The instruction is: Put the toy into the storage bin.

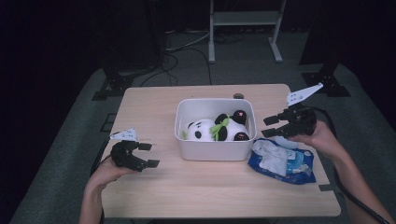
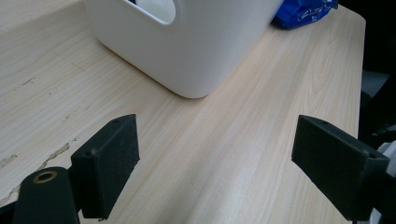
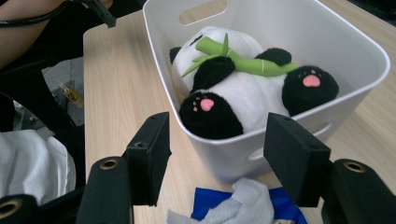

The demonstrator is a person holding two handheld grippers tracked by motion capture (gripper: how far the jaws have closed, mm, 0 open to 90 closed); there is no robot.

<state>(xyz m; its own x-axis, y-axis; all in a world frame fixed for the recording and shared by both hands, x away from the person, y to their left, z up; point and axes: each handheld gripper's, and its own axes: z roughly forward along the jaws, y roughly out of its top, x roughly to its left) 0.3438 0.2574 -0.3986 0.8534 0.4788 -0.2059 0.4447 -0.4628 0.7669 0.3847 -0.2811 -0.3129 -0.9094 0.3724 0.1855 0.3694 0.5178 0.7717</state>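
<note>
Panda toy [image 1: 219, 127] lies inside white bin [image 1: 215, 150]

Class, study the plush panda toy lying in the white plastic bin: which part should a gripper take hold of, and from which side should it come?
Grip the black hind foot with the pink paw pad, coming from above. The plush panda toy lies low inside the white plastic bin, whose walls block sideways approaches, and that foot bulges up near the rim.

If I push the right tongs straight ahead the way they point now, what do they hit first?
Probably the near wall of the white bin, just below the plush panda's feet; the right tongs stand open and empty. Depth is uncertain.
</note>
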